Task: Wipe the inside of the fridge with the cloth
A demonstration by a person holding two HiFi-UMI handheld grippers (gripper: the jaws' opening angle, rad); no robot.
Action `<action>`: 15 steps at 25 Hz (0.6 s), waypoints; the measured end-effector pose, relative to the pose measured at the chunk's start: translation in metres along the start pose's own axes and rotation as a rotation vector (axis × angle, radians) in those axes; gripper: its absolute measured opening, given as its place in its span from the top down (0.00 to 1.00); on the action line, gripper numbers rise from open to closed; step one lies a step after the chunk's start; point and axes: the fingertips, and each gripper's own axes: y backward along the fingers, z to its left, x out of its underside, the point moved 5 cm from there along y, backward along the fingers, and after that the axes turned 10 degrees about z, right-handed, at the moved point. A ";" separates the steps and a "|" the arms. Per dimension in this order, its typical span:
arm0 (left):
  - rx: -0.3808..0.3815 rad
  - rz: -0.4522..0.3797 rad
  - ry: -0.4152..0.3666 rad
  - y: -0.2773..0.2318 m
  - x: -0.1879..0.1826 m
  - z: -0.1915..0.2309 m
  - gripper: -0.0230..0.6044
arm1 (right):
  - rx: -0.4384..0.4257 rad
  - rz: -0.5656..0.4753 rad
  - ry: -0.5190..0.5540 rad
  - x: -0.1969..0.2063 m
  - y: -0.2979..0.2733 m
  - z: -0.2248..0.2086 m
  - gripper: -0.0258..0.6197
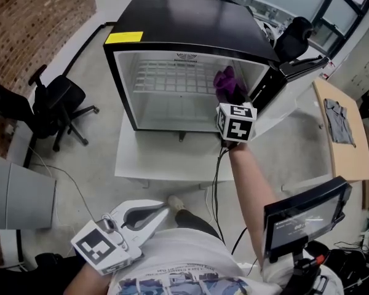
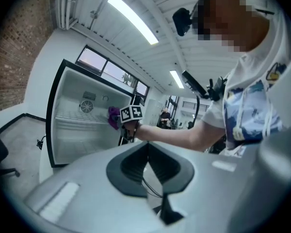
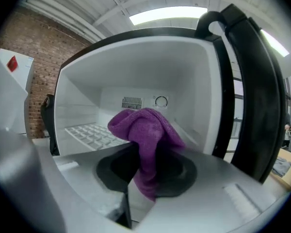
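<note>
A small black fridge (image 1: 190,17) stands open on a white table, its white inside and wire shelf (image 1: 169,78) showing. My right gripper (image 1: 229,97) is held at the fridge mouth, on its right side, shut on a purple cloth (image 1: 227,83). In the right gripper view the purple cloth (image 3: 148,140) hangs bunched between the jaws, with the fridge's back wall (image 3: 136,101) and shelf (image 3: 94,135) beyond. My left gripper (image 1: 163,212) stays low near my body, shut and holding nothing. The left gripper view shows the open fridge (image 2: 82,120) and the cloth (image 2: 113,116) from afar.
The open fridge door (image 1: 295,72) swings out to the right. A black office chair (image 1: 55,106) stands left of the white table (image 1: 154,161). A wooden desk (image 1: 341,134) with a grey garment lies at the right, and a monitor (image 1: 304,217) sits at lower right.
</note>
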 end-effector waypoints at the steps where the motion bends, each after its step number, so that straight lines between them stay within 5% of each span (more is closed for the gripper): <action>1: -0.006 -0.003 0.004 0.001 0.001 0.001 0.96 | -0.009 0.004 0.002 0.002 -0.002 0.004 0.84; 15: -0.085 -0.027 0.044 0.014 0.003 0.010 0.96 | -0.177 -0.018 0.054 -0.013 -0.019 0.090 0.84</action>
